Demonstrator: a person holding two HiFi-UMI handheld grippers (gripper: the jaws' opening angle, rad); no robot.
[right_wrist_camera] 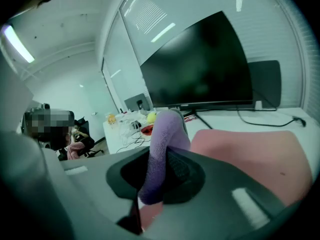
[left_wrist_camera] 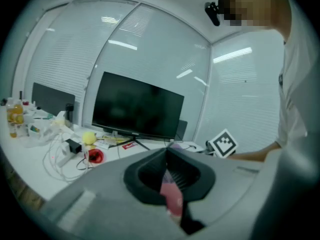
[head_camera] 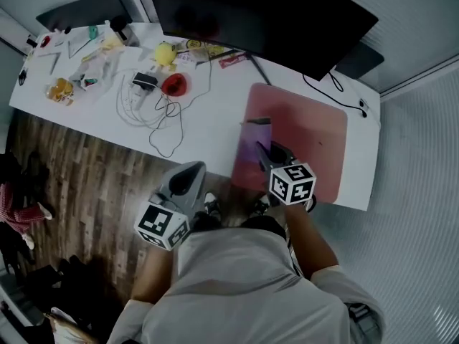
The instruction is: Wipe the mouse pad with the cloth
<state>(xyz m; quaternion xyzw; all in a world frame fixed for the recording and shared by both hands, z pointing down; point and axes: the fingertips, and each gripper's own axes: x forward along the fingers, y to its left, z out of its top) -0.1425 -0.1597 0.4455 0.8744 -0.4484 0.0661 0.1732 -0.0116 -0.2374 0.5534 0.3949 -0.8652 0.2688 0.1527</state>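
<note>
A pink mouse pad (head_camera: 305,138) lies on the right part of the white desk (head_camera: 208,124), in front of the monitor. A purple cloth (head_camera: 251,149) rests on the pad's left side, near the front edge. My right gripper (head_camera: 264,151) is shut on the cloth, which in the right gripper view stands up between the jaws as a purple fold (right_wrist_camera: 162,154) over the pad (right_wrist_camera: 250,154). My left gripper (head_camera: 188,172) hangs off the desk's front edge over the floor, its jaws shut on nothing (left_wrist_camera: 167,150).
A large dark monitor (head_camera: 265,13) stands behind the pad, its cable trailing to the right. White cables (head_camera: 154,113), a red object (head_camera: 174,84), a yellow ball (head_camera: 165,52) and small clutter cover the desk's left half. Wood floor (head_camera: 86,185) lies below the desk's front edge.
</note>
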